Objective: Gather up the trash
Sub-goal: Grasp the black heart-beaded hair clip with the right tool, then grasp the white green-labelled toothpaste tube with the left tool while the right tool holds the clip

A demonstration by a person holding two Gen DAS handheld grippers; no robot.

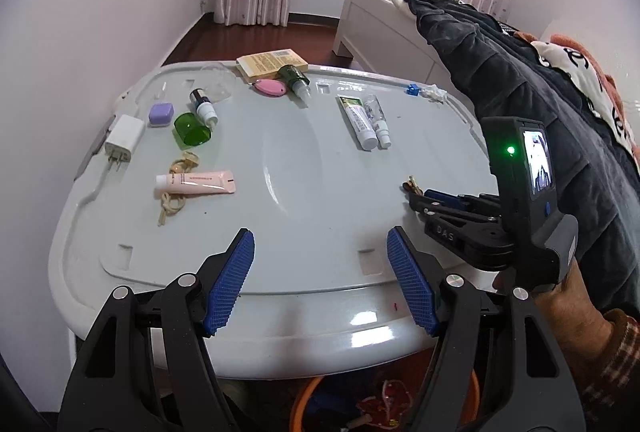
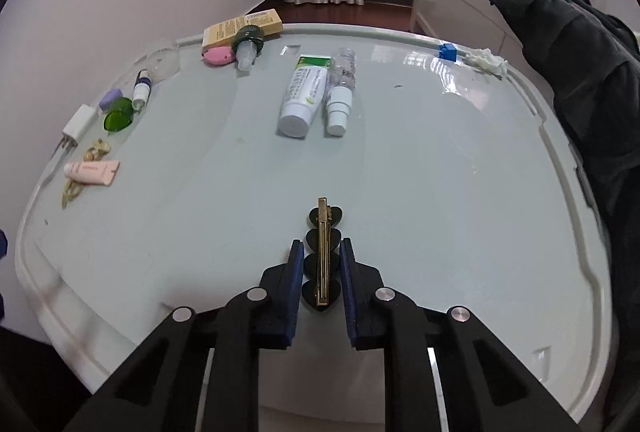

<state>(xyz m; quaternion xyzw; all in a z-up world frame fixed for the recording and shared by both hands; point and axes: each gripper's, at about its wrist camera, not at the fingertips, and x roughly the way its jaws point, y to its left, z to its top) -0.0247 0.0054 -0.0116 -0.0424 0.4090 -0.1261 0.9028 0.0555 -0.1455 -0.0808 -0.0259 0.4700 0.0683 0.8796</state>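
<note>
A black hair clip with heart shapes and a gold bar lies between the pads of my right gripper, whose jaws are closed against its sides on the grey lid. In the left wrist view the right gripper sits at the lid's right side with the clip's tip poking out. My left gripper is open and empty over the lid's near edge. A crumpled white tissue lies at the far right edge, also seen in the left wrist view.
On the lid lie a pink tube, a tan cord, a white charger, a green cap, a white tube, spray bottles, a yellow box and a blue block. Dark clothing hangs at right.
</note>
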